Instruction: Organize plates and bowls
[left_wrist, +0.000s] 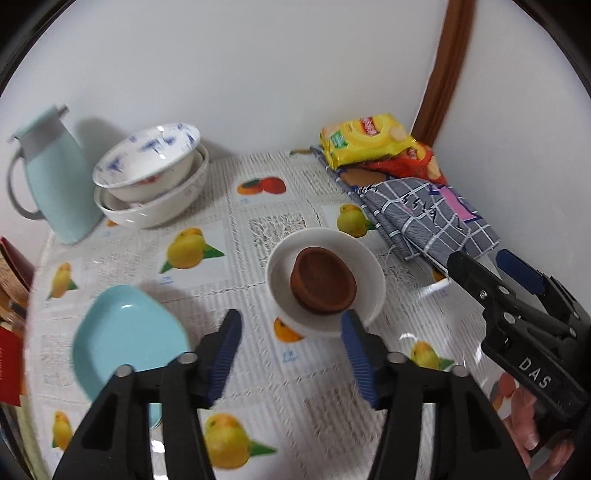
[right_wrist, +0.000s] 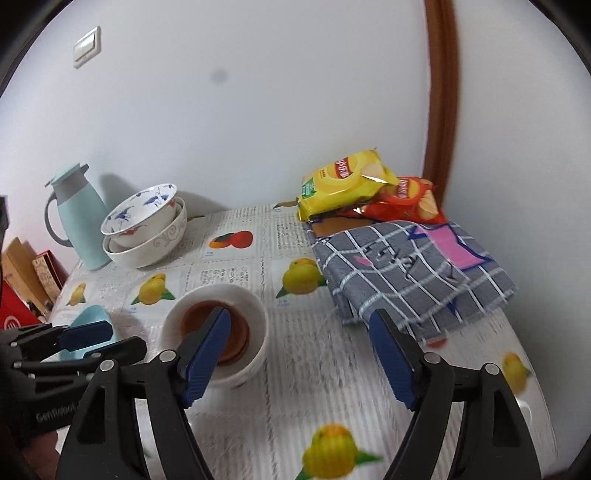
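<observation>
A white bowl (left_wrist: 371, 273) stands mid-table with a small brown bowl (left_wrist: 323, 282) inside it; both show in the right wrist view, white bowl (right_wrist: 255, 310) and brown bowl (right_wrist: 240, 332). A light blue plate (left_wrist: 129, 332) lies at the left; it also shows in the right wrist view (right_wrist: 90, 319). A stack of white bowls (left_wrist: 151, 177), the top one blue-patterned, stands at the back left, also in the right wrist view (right_wrist: 147, 225). My left gripper (left_wrist: 291, 325) is open and empty, just short of the white bowl. My right gripper (right_wrist: 299, 325) is open and empty beside that bowl.
A pale blue jug (left_wrist: 55, 173) stands at the back left. Snack bags (left_wrist: 373, 142) and a folded grey checked cloth (left_wrist: 428, 218) lie at the back right against the wall. Red and brown boxes (right_wrist: 22, 291) stand past the table's left edge.
</observation>
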